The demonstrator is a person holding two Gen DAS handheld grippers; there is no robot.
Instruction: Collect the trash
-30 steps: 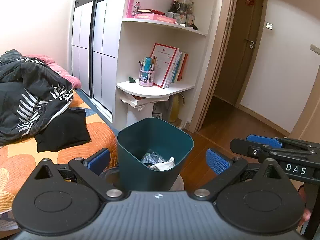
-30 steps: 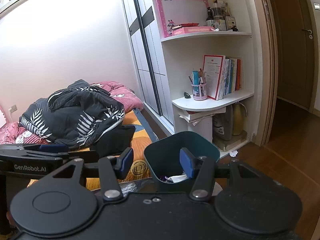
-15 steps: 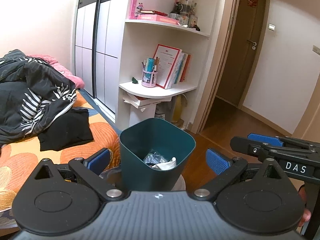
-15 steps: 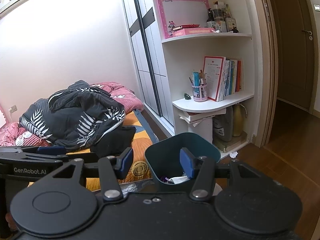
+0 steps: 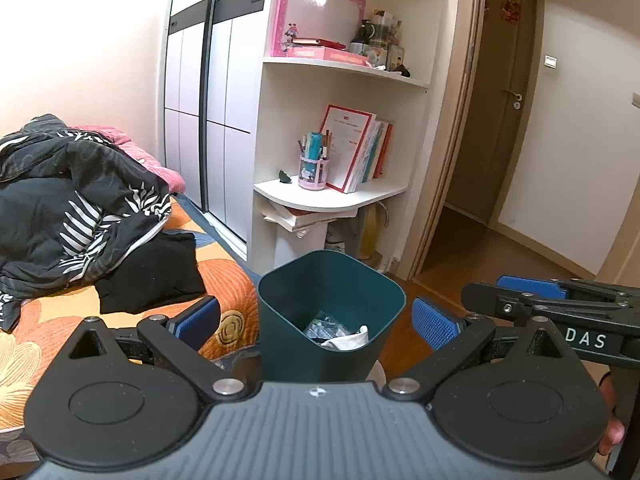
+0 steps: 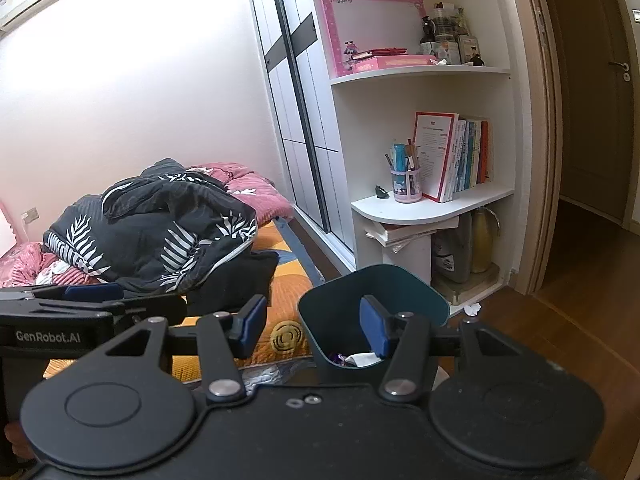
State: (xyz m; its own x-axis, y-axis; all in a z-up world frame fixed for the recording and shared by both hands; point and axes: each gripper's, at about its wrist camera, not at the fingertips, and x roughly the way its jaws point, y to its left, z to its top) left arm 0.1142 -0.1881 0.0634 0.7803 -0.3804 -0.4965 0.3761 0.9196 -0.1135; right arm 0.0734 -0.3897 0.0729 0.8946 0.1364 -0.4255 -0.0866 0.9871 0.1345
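**Bedroom corner, bin between open tongs**

A bedroom with a wooden floor, sliding wardrobe doors and a white corner shelf unit fills both views. The shelf carries upright books, a pink pen cup and, higher up, a pink-framed board. To the left lies a bed with an orange patterned sheet, a black leaf-print duvet bunched on it and a folded black garment beside that. An open doorway leads into a hallway on the right.

A dark teal trash bin stands upright between bed and shelf, close in front of both grippers. Inside it lie crumpled white paper and some clear wrapping; the right wrist view also shows a purple wrapper.

The left gripper is spread wide, its blue pads flanking the bin without touching it, holding nothing. The right gripper is also released and empty, less widely; one pad sits in front of the bin's opening. A small white scrap lies on the floor at the foot of the shelf unit.
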